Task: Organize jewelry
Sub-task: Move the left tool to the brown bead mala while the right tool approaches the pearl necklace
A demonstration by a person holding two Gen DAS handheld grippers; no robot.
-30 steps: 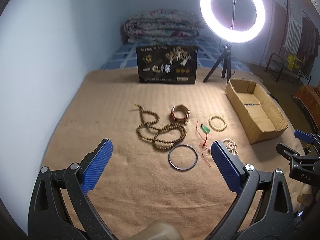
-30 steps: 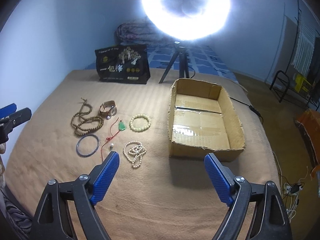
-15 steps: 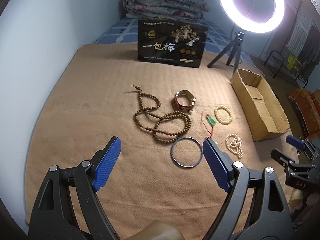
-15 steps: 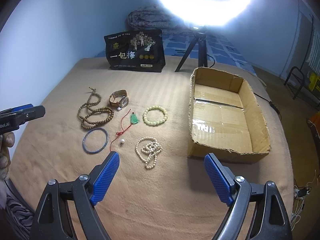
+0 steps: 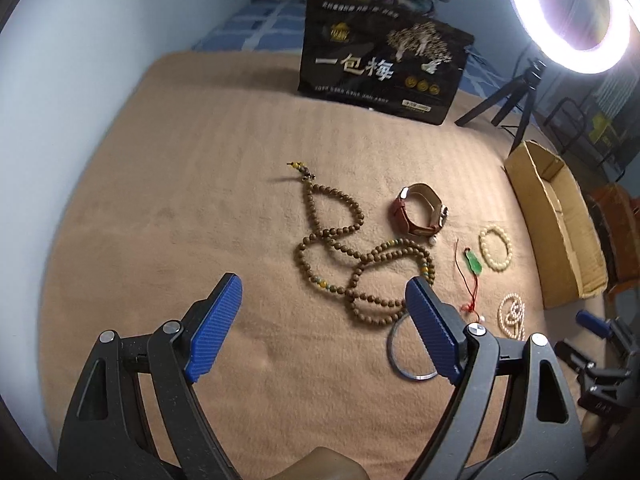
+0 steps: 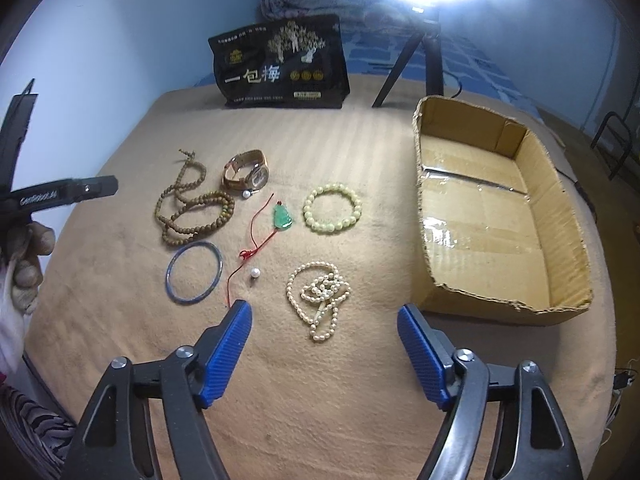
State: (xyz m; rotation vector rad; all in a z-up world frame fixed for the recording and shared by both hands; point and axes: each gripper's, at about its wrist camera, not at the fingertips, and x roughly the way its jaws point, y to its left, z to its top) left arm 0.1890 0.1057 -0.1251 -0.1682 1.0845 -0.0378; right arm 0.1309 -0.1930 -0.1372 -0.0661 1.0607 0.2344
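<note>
Jewelry laid out on a bed covered by a tan blanket (image 6: 320, 400). The left gripper (image 5: 324, 300) points down at the blanket with its jaws spread and nothing between them; its right blue pad overlaps the view of the blue bangle (image 5: 400, 356). The right gripper (image 6: 324, 328) hangs just short of the pearl necklace (image 6: 320, 296); its jaws are closing but still wide apart, with bare blanket between the pads and the necklace just beyond their tips.

From left to right in the right wrist view lie a coiled string of brown wooden beads (image 6: 192, 212), a wristwatch (image 6: 246, 170) beside it, the bangle (image 6: 194, 272) below the beads, a green pendant on a red cord (image 6: 282, 218), a loose pearl (image 6: 255, 273), and a pale bead bracelet (image 6: 332, 208). An open cardboard box (image 6: 560, 200) sits to the right, empty of jewelry. A black printed bag (image 6: 280, 64) and a ring light (image 5: 576, 12) stand at the far edge.
</note>
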